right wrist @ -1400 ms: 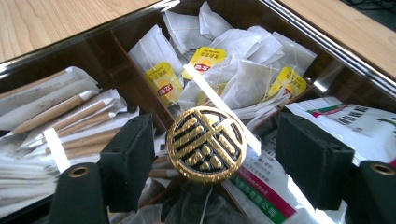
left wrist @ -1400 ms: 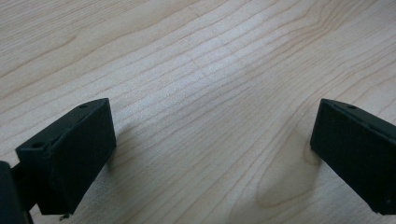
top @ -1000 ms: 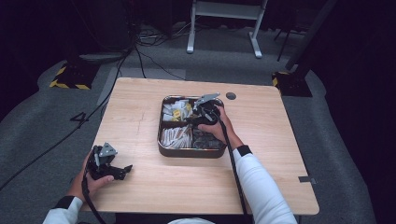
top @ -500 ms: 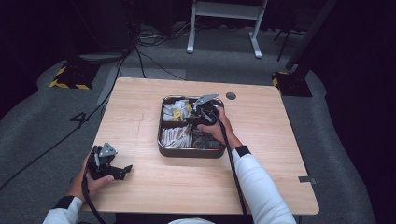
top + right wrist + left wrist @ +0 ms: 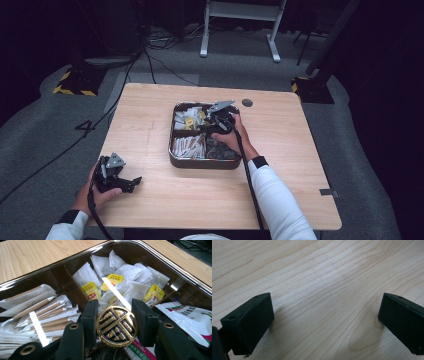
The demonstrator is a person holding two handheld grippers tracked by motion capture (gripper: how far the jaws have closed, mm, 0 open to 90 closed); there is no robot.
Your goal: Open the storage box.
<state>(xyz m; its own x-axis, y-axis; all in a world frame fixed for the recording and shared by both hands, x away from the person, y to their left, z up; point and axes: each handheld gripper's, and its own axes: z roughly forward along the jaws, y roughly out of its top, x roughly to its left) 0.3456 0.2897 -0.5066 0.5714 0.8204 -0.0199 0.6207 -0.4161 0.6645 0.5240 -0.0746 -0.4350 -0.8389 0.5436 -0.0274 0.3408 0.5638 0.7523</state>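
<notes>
The table (image 5: 150, 120) was light wood with a clear grain, rounded at the corners, and a small dark round hole (image 5: 247, 103) sat near its far edge. A short strip of grey tape (image 5: 325, 192) was stuck near its right edge. Under it lay grey carpet (image 5: 50, 135), with a paler grey patch (image 5: 150, 80) just past the far side. Black cables (image 5: 150, 57) ran loosely over the floor towards the back. Two black blocks striped in yellow and black stood on the carpet, one far left (image 5: 75, 82), one far right (image 5: 310, 87). A white metal frame (image 5: 240, 25) stood behind. The room beyond was dark; light fell mainly on the tabletop.
</notes>
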